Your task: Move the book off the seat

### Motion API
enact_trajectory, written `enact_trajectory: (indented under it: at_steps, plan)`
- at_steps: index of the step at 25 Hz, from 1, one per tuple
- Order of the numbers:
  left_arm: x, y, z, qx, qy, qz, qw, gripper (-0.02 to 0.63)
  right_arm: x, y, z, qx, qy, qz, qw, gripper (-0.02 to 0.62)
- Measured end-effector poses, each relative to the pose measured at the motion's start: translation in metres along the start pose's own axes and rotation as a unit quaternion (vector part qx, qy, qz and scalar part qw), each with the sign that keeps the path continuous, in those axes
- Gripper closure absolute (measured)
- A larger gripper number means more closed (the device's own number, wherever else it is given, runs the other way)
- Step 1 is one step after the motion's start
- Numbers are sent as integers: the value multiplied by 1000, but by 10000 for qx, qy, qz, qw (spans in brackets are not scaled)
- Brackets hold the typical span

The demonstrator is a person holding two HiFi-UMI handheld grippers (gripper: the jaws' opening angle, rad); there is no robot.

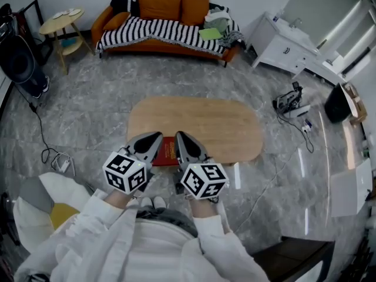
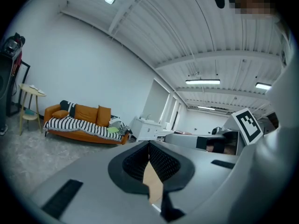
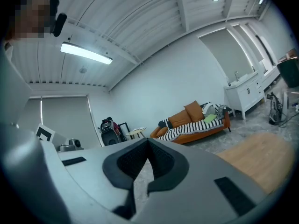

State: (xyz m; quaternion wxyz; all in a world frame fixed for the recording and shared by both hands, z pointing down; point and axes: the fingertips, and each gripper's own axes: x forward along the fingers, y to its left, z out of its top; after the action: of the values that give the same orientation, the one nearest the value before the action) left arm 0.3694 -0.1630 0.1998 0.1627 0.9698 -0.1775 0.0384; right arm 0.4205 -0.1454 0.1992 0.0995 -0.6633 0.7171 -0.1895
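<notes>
Red book at the 6 o'clock edge of the oval wooden table, lying flat, framed by both tools. Left gripper just beside the book at its 9 o'clock side, jaws clenched together on nothing, only a sliver of table wood visible below the pads. Right gripper just beside the book at its 3 o'clock side, jaws likewise clenched and empty. Contact between either tool and the book cannot be confirmed from any view. Both tools roughly level, aimed toward 12 o'clock. Beyond the table at 12 o'clock, well apart: orange sofa with a black-and-white striped blanket draped over its seat. At 10 o'clock, a round two-tier side table. At 2 o'clock, a white cabinet. At 3 o'clock on the marble floor, a tangle of cables. At 8 o'clock, near the person's white sleeve, a white and yellow cushion.
</notes>
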Motion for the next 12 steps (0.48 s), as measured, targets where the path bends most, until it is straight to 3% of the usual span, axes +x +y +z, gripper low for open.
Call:
enact_trajectory:
  at_steps: [12]
  plan:
    - [8,4,-2,-73,58,71,9999,601,5,0,-1,-109,91,29,9999,584]
